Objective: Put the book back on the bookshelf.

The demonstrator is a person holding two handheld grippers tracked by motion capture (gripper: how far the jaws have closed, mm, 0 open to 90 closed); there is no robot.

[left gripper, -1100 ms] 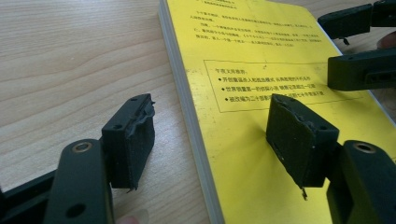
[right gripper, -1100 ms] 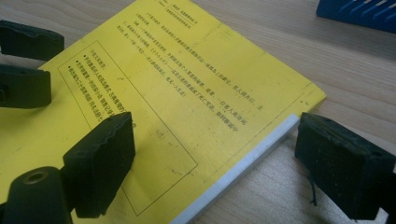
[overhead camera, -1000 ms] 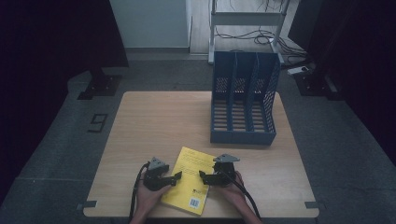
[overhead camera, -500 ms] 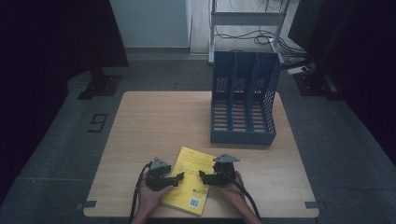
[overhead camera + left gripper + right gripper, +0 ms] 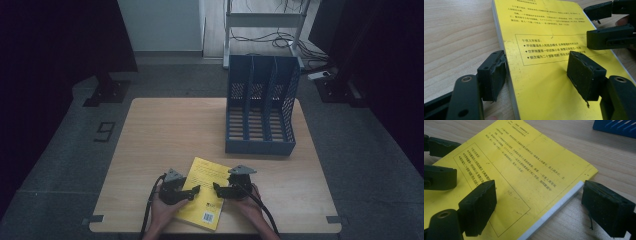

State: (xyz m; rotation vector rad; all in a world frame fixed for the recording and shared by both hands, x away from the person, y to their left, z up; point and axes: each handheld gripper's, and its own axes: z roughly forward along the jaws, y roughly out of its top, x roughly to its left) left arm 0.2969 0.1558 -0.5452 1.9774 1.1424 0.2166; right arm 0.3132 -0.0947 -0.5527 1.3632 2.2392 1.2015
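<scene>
Wooden worktop (image 5: 165,135) is carrying a yellow book (image 5: 204,192) flat at its near edge, before a blue file rack (image 5: 261,107). Left gripper (image 5: 536,72) and right gripper (image 5: 537,202) are both straddling opposite book edges, jaws wide. Keep one pad sliding under each edge, then close evenly.

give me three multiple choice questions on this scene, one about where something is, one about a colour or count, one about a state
1. Where does the book lie?
A. inside the file rack
B. on the table's near edge, between both tongs
C. on the floor

2. How many slots does the blue file rack have?
A. three
B. one
C. six

3. How do the left tongs stand?
A. shut on the rack
B. lying on the floor
C. open, jaws either side of the book's edge

Answers: 1 B, the high view shows it flat on the table between the left tongs and the right tongs. 2 A, two dividers make three. 3 C, a gap shows between the pads.
</scene>
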